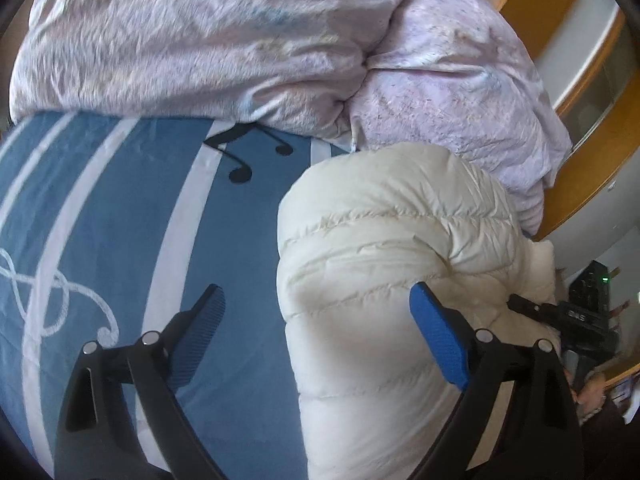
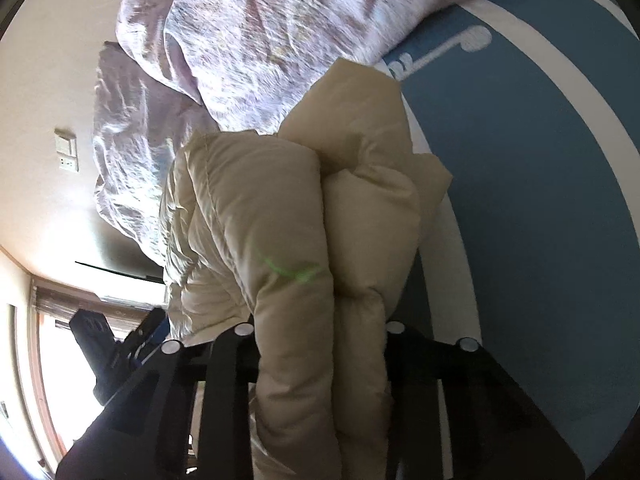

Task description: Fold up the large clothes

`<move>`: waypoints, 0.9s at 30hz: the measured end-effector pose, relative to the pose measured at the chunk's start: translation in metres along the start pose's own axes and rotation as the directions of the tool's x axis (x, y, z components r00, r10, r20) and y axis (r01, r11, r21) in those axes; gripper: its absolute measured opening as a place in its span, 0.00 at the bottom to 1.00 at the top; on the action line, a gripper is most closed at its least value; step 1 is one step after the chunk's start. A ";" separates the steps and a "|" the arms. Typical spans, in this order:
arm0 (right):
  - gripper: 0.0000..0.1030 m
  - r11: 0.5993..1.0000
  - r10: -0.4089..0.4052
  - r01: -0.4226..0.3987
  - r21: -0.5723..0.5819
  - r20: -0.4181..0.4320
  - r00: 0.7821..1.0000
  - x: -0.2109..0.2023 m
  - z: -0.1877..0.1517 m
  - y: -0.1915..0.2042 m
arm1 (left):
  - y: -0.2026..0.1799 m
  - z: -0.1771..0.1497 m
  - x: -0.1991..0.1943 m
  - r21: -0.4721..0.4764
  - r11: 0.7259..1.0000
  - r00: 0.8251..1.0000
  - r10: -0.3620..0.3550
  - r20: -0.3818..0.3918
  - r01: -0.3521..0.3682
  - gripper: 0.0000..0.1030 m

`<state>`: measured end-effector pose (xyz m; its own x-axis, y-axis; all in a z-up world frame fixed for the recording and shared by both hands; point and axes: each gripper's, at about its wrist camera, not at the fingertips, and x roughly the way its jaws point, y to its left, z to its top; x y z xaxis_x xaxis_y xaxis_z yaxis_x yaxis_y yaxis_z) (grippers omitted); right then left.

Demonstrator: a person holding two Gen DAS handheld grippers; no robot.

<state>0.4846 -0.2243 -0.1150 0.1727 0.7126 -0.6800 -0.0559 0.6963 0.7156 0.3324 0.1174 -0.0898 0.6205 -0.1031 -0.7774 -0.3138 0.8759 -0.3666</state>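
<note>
left gripper (image 1: 320, 340): wide open, nothing in it
right gripper (image 2: 320, 360): clamped on the puffy cream jacket (image 2: 288, 240)
jacket: on the blue bed sheet (image 1: 120, 220)

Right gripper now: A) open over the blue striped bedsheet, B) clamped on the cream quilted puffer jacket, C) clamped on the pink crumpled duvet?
B: in the right wrist view the right gripper has both arms squeezing a bunched fold of the cream quilted puffer jacket.
</note>
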 end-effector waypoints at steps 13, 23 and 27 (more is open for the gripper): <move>0.24 1.000 -0.003 0.003 0.016 -0.008 1.000 -0.003 -0.001 -0.005 | -0.001 -0.012 0.026 -0.064 0.982 0.977 -0.182 -0.113 0.176 0.84; 0.24 0.998 0.022 -0.022 0.059 -0.011 1.000 0.001 0.001 -0.014 | 0.004 -0.018 0.049 -0.157 0.959 0.951 -0.262 -0.162 0.237 0.84; 0.24 0.996 0.038 -0.037 0.084 -0.014 0.999 0.002 0.003 -0.021 | 0.008 -0.023 0.054 -0.201 0.947 0.945 -0.284 -0.161 0.251 0.82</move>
<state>0.4889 -0.2372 -0.1309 0.1566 0.7397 -0.6545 0.0207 0.6601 0.7509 0.3469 0.1076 -0.1467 0.5602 -0.4223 -0.7126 -0.2859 0.7089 -0.6448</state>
